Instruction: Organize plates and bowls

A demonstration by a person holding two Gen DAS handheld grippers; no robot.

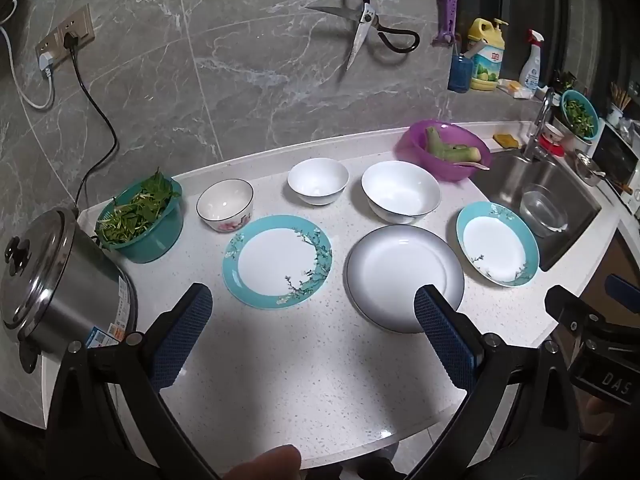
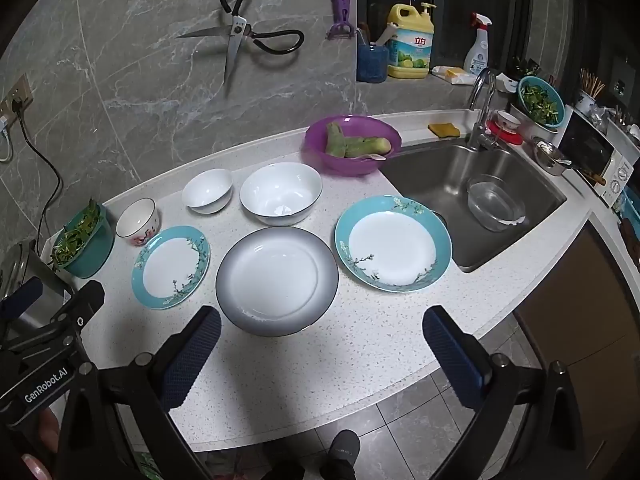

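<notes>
Our left gripper [image 1: 314, 312] hangs over the near part of the counter [image 1: 320, 380] with its jaws spread wide and nothing between them; our right gripper [image 2: 320, 336] does the same, held apart from every dish.

The dishes sit in two loose rows. In front lie three plates: a teal-rimmed blossom plate [image 1: 277, 260] on the left, a grey-rimmed plate [image 1: 404, 276] in the middle, and a second teal plate [image 1: 497, 244] close to the sink [image 1: 560, 196]. Behind them stand three bowls: a small bowl with a dark rim and pink flowers [image 1: 225, 205], a small white bowl [image 1: 318, 180], and a larger white bowl [image 1: 401, 193]. None of them touches another.

We judge all six to be glazed ceramic — stiff, fairly heavy for their bulk, slick under the pads and quick to chip if knocked together. The plates lie flat, so the only hold we see is across the raised rim at the near edge, one finger above and one sliding beneath. The bowls offer a taller wall; pinching that wall near the lip, one finger inside and one outside, looks the safer grip. The right-hand teal plate deserves care — it sits nearest the sink's edge.
</notes>
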